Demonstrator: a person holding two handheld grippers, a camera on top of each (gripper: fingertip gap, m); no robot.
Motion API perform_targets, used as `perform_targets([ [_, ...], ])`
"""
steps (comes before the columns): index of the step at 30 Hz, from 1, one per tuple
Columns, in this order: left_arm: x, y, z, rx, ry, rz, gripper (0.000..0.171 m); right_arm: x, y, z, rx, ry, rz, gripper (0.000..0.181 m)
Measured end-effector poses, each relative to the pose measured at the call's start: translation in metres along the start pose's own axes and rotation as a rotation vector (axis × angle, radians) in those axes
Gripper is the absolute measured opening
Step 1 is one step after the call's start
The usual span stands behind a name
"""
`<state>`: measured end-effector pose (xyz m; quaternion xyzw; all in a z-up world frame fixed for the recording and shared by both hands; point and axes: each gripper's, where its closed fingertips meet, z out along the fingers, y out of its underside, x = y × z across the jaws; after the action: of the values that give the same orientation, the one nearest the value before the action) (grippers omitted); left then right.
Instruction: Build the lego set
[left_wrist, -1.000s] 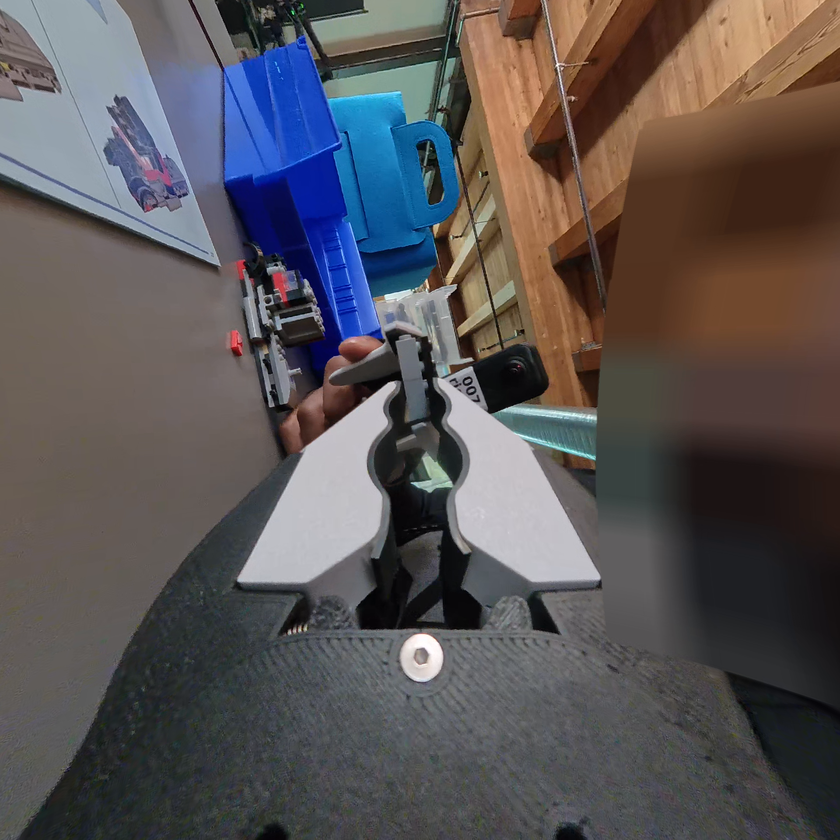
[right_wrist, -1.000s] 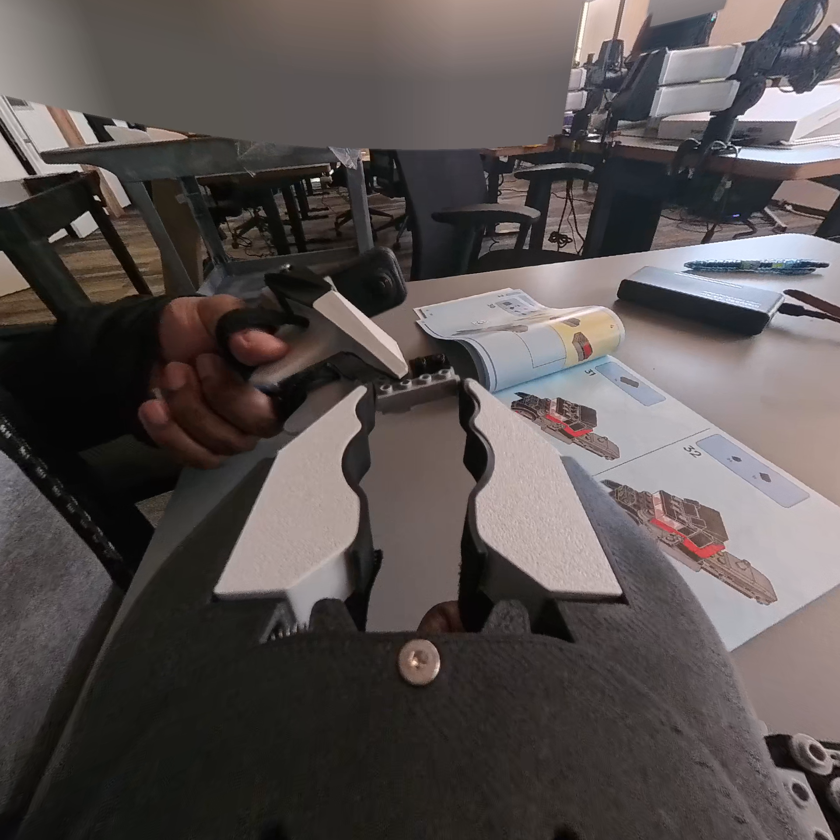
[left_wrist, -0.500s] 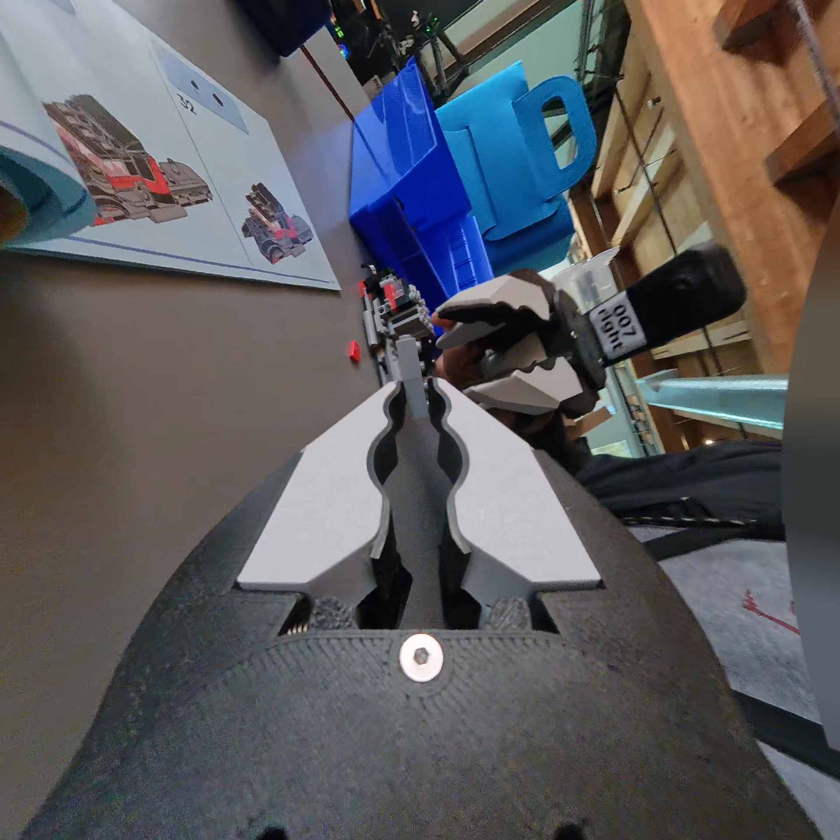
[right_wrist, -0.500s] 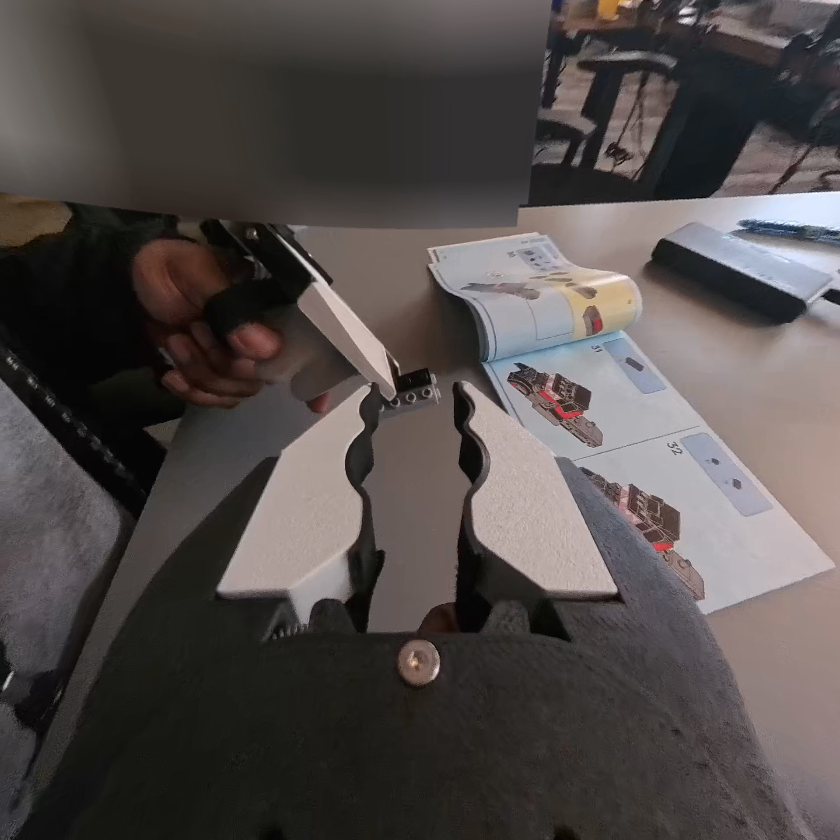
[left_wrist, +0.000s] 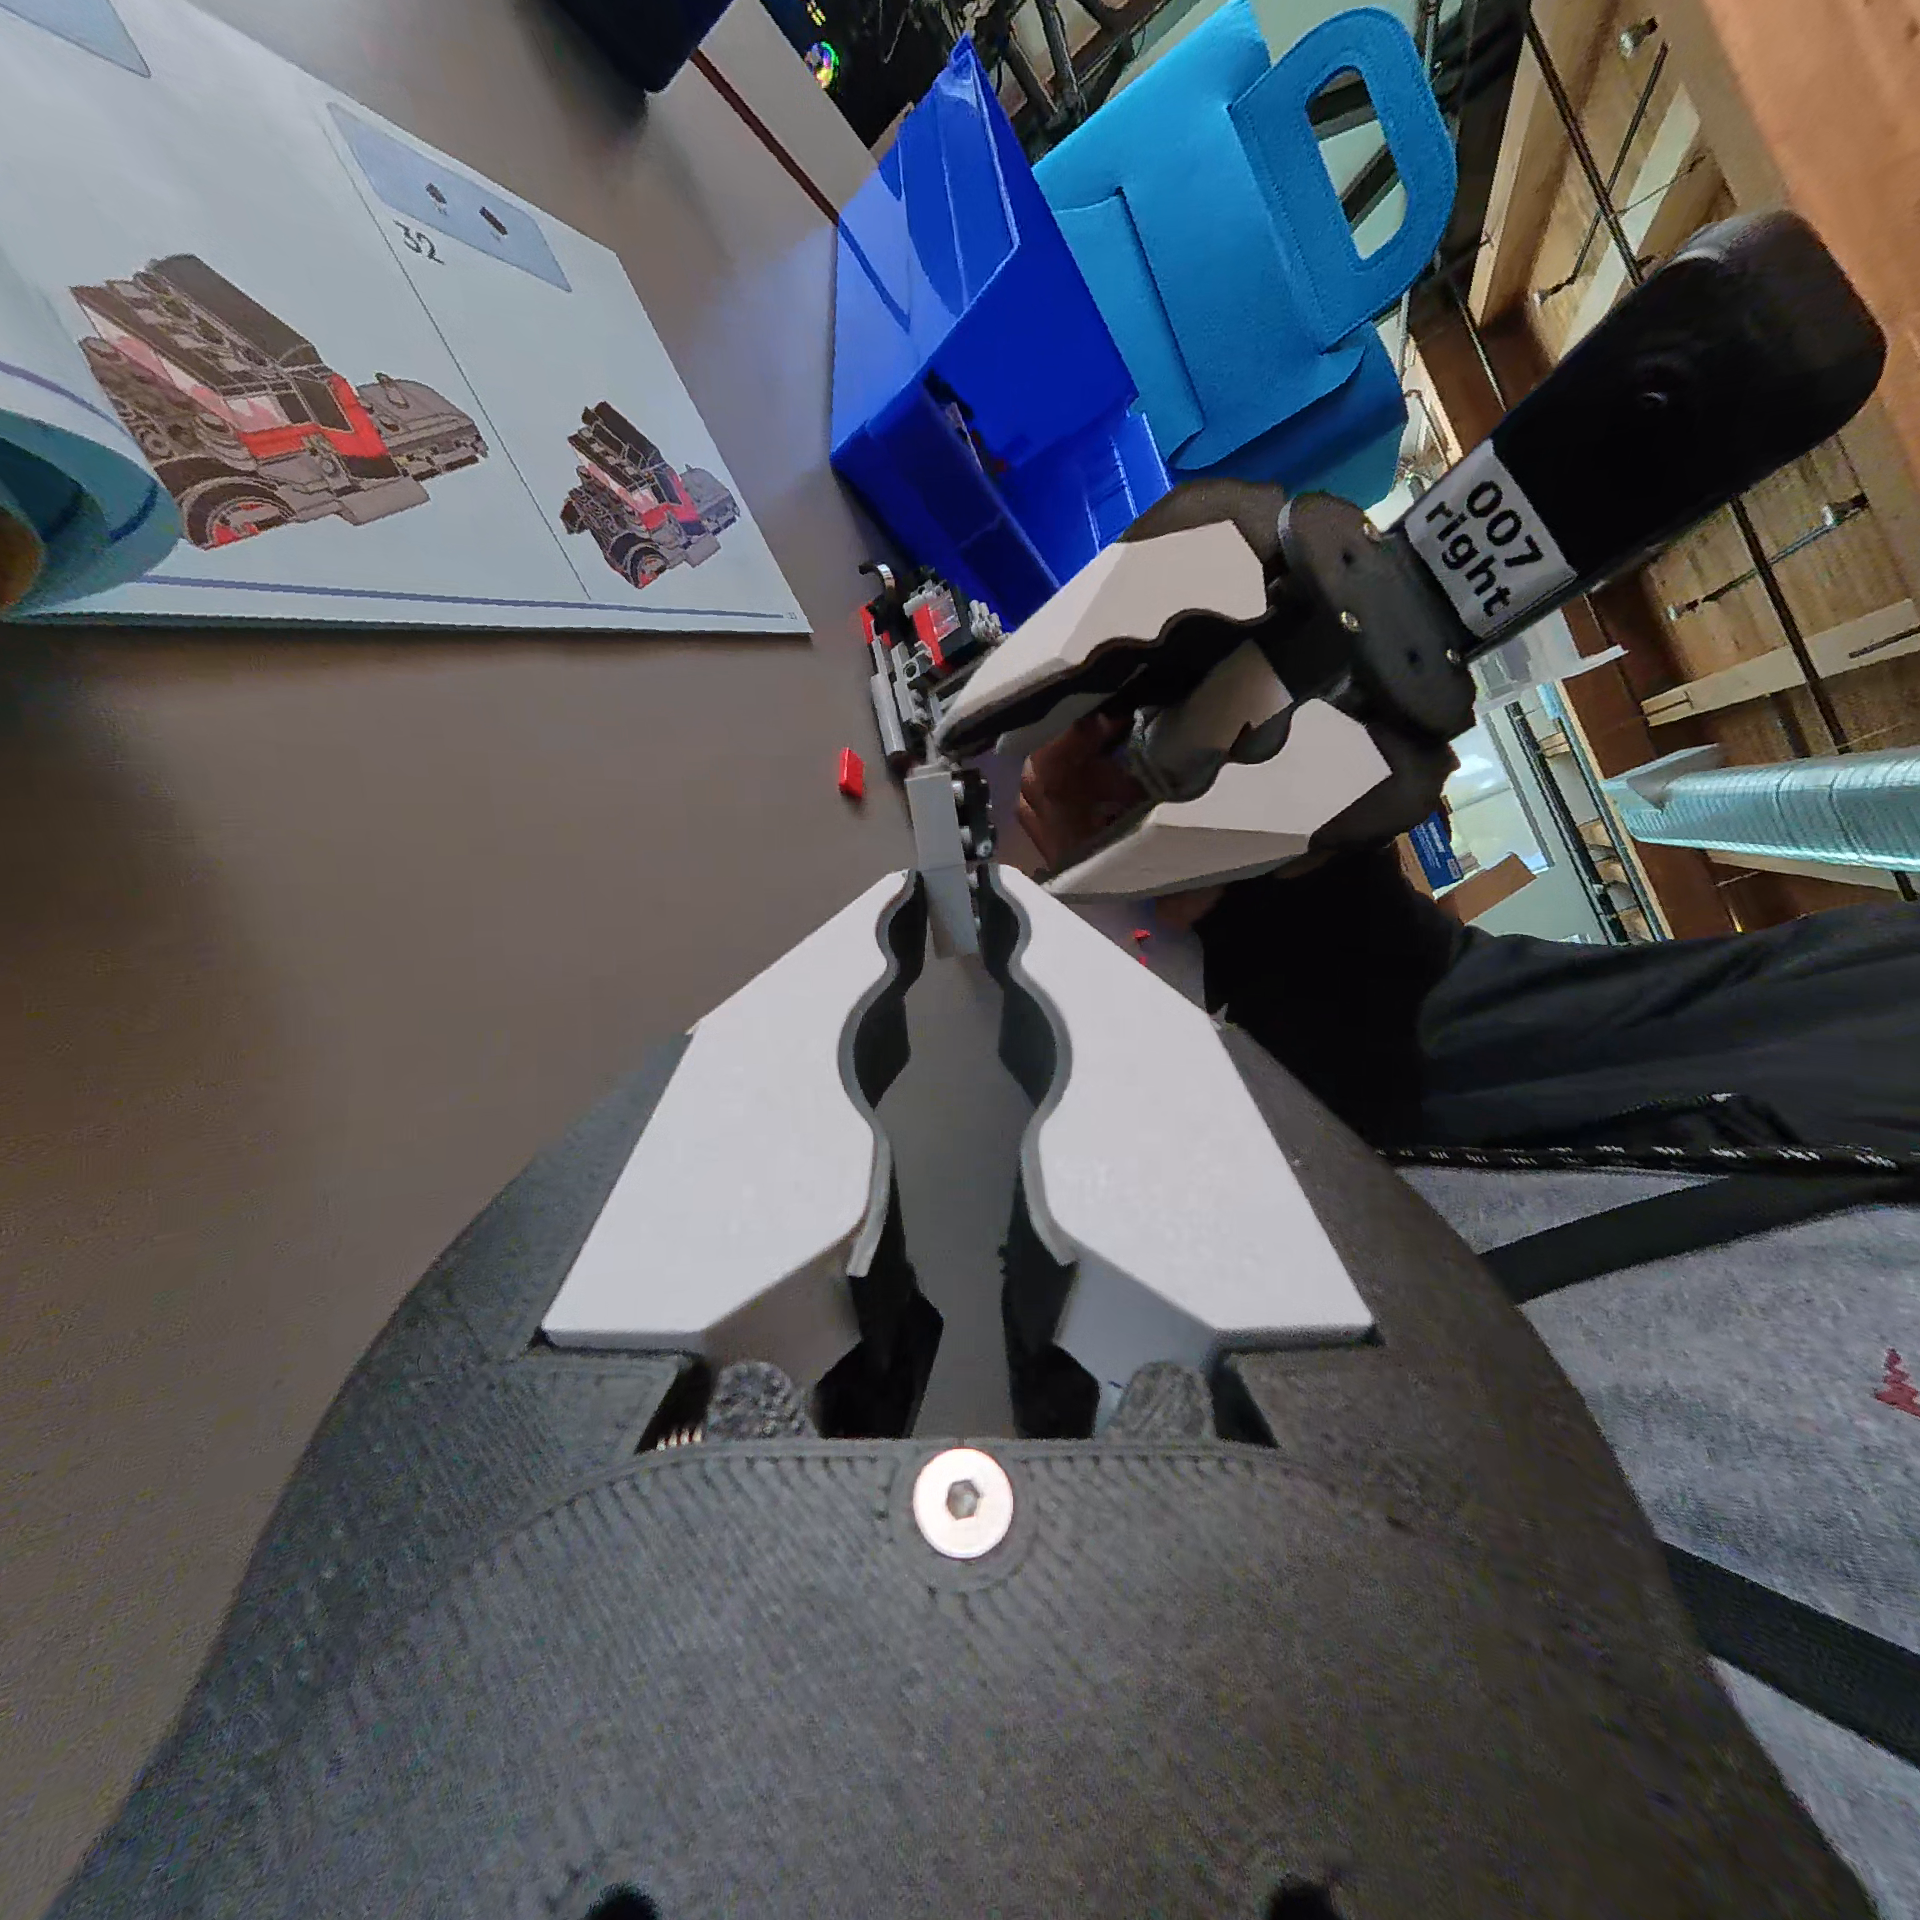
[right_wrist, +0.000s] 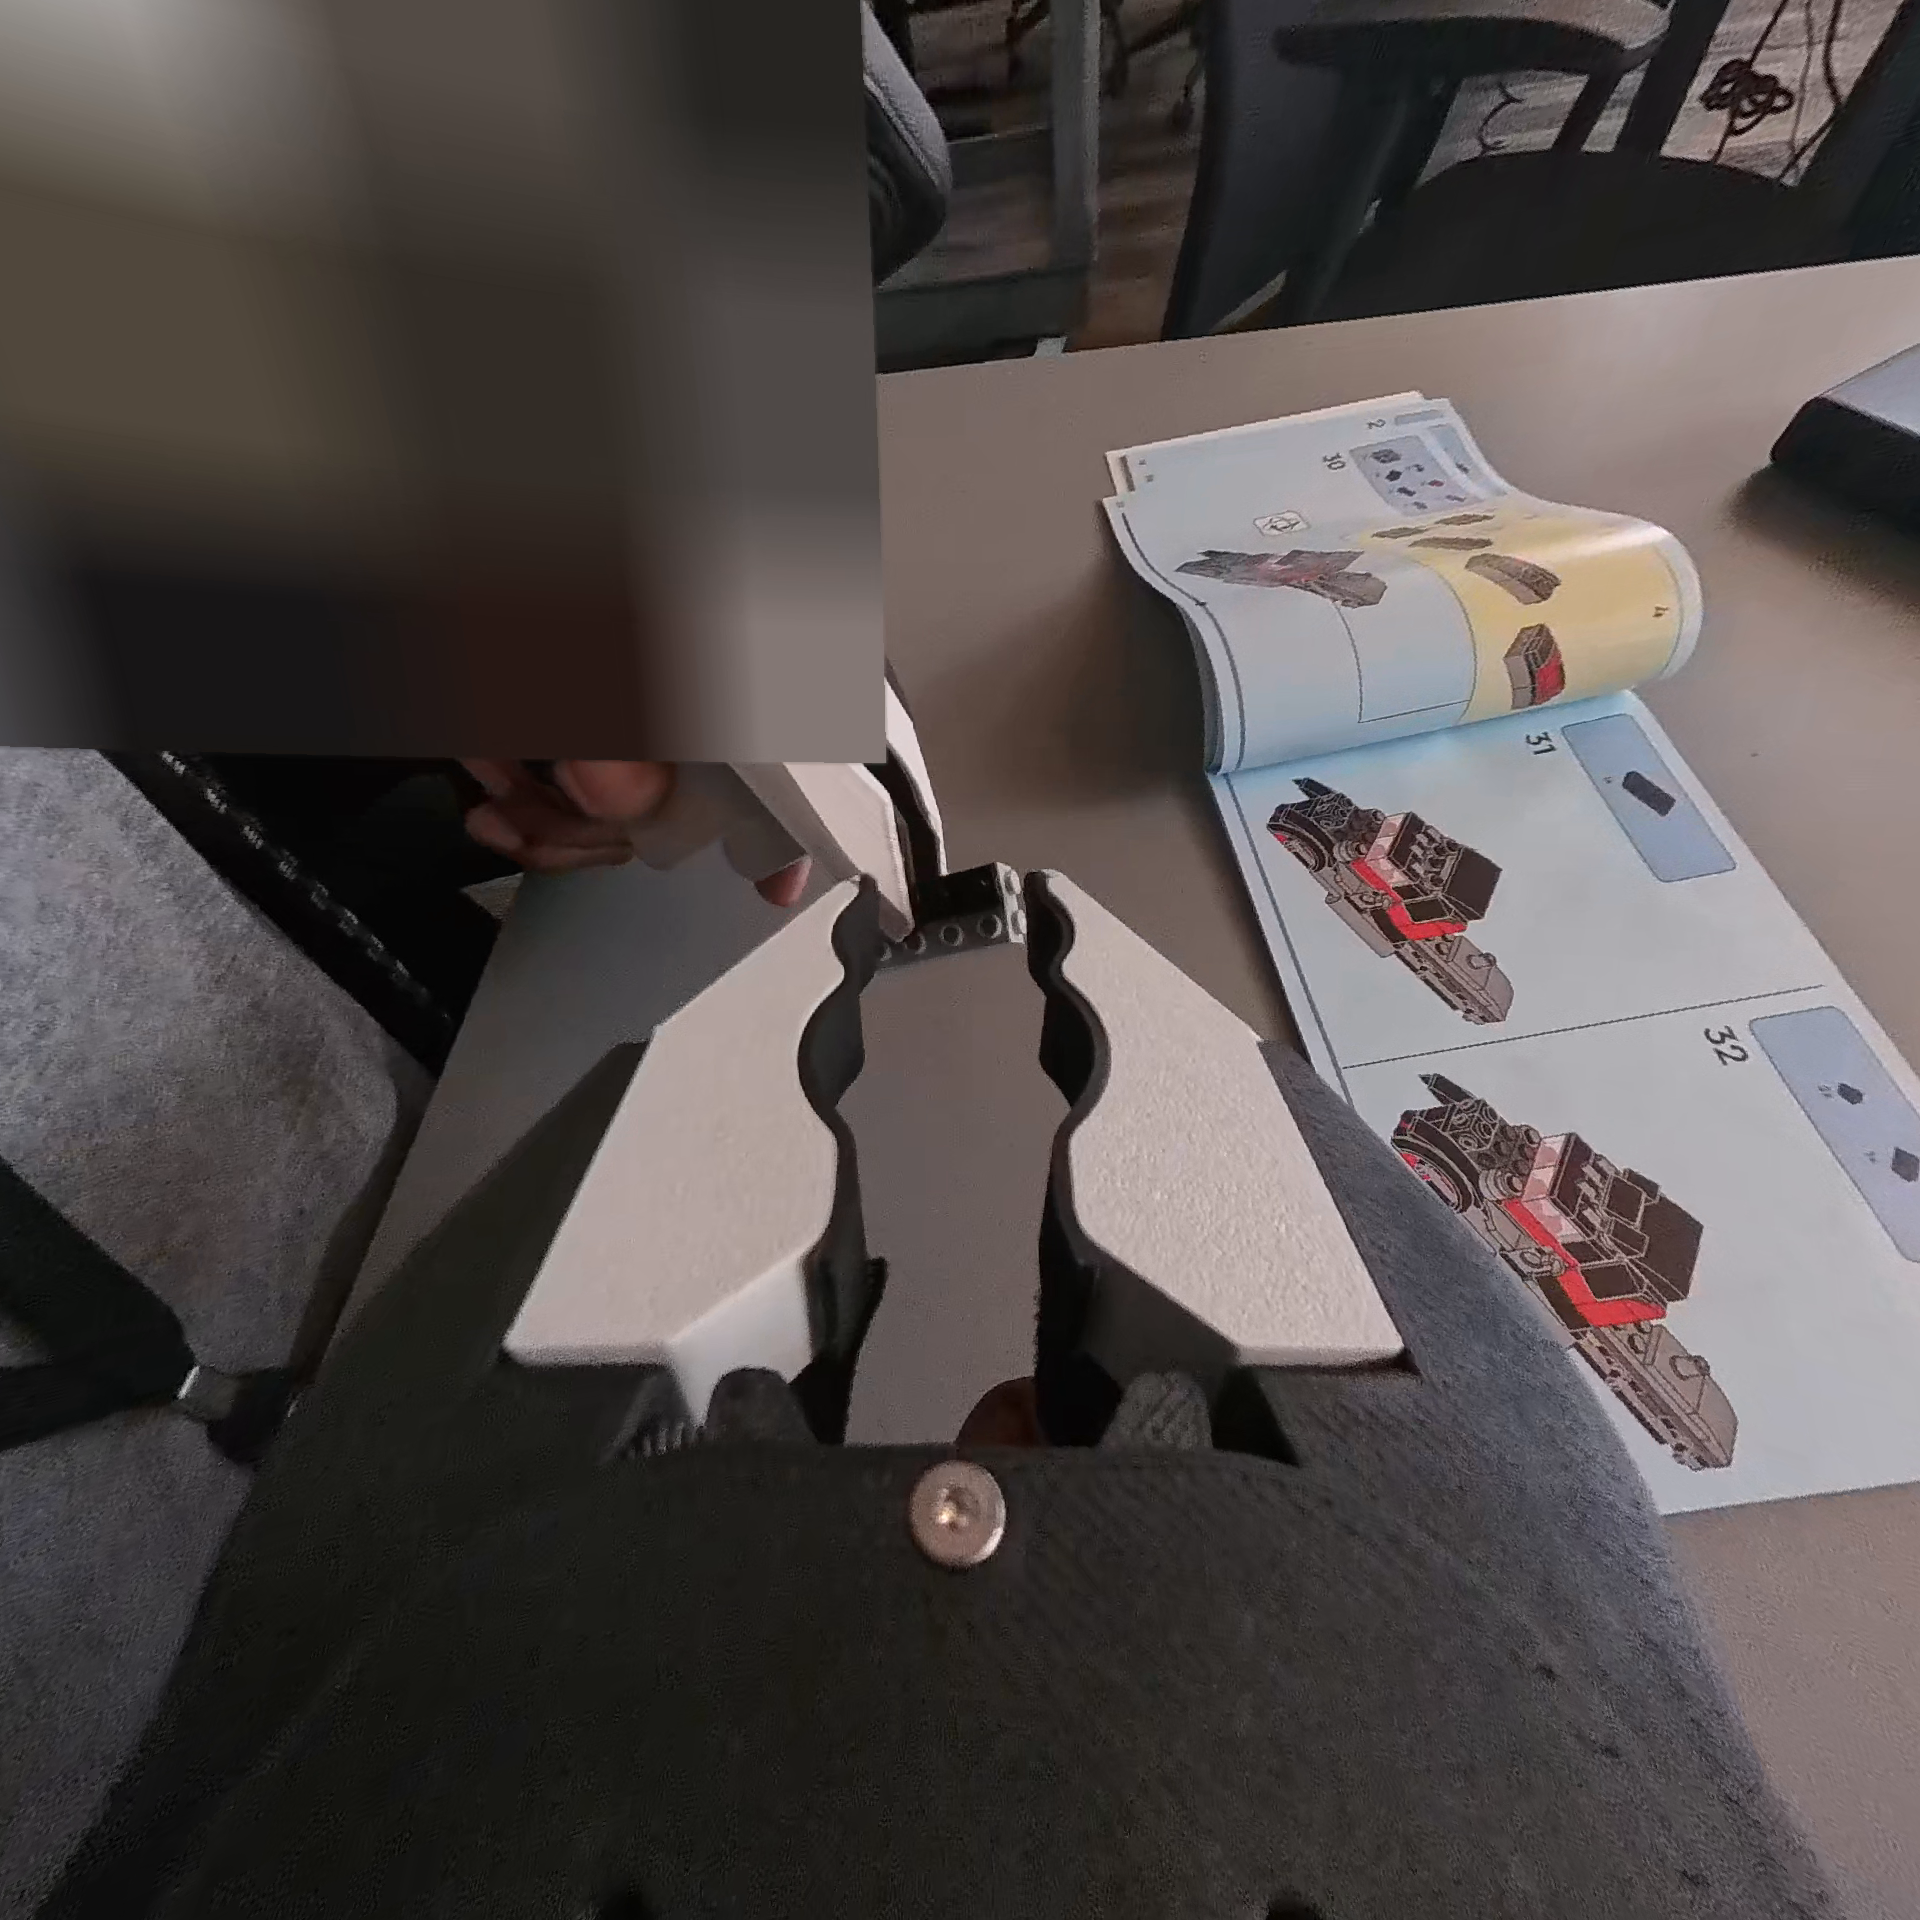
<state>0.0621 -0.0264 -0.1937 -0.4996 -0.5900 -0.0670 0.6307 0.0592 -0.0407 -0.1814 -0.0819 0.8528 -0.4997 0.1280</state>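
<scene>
My left gripper (left_wrist: 951, 896) is shut on a small grey lego piece (left_wrist: 938, 831) with a black part on its side, and holds it above the table edge. My right gripper (right_wrist: 948, 902) is open, and its fingertips straddle the same grey and black piece (right_wrist: 951, 927). In the left wrist view the right gripper (left_wrist: 997, 805) comes in from the right, its upper fingertip at the far end of the piece. A partly built grey, black and red lego model (left_wrist: 914, 634) lies on the brown table behind it.
An open instruction booklet (right_wrist: 1558, 935) lies on the table, and also shows in the left wrist view (left_wrist: 364, 416). A blue bin (left_wrist: 966, 416) and a light blue handled piece (left_wrist: 1247, 260) stand behind the model. A loose red piece (left_wrist: 852, 774) lies near it. A dark flat case (right_wrist: 1849, 436) lies far right. My left and right fingertips are right by each other.
Both grippers have tilted down toward the table and come together. The right gripper's open fingertips, earlier short of the piece, now stand on either side of it. The left stays shut on it.
</scene>
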Motion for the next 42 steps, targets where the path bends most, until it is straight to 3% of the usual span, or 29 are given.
perform_targets([
  [11, -0.0004, 0.003, 0.0007, -0.016, 0.018, -0.026, 0.01, -0.0058, 0.0043, 0.0018, -0.028, -0.08, -0.031, 0.029],
  [42, -0.006, 0.0018, -0.0012, 0.011, 0.031, -0.103, 0.01, 0.0023, 0.0043, 0.0049, -0.012, 0.009, -0.081, 0.016],
])
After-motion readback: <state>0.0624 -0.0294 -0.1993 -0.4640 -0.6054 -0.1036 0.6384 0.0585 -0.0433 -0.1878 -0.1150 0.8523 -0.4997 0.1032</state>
